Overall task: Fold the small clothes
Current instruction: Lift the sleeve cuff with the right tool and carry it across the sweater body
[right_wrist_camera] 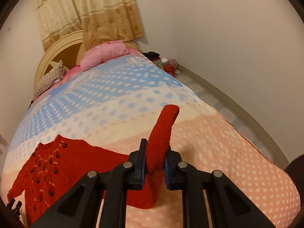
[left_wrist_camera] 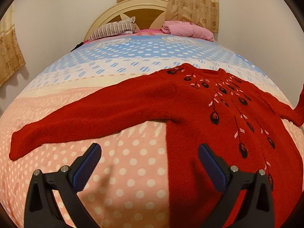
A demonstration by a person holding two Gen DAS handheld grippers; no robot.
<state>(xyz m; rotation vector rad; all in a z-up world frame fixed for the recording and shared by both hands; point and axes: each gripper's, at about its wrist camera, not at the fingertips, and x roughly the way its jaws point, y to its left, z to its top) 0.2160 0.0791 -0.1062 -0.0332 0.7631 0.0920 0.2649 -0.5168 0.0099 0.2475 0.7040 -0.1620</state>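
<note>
Apparently unbranded, the red sweater [left_wrist_camera: 190, 102] sleeve [right_wrist_camera: 161, 133] sits pinched in the right gripper [right_wrist_camera: 154, 163].

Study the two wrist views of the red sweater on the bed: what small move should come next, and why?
Probably carry the right claw across toward the sweater's chest, laying its gripped sleeve over the front. That sleeve is pinched and lifted off the bedspread, cuff standing up. The left claw hangs open near the body's side edge, holding nothing, and the other sleeve lies flat.

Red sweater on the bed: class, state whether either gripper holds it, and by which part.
The right gripper is shut on the red sweater at one sleeve near its cuff, lifted off the bed. The left gripper is open, holding nothing.
</note>
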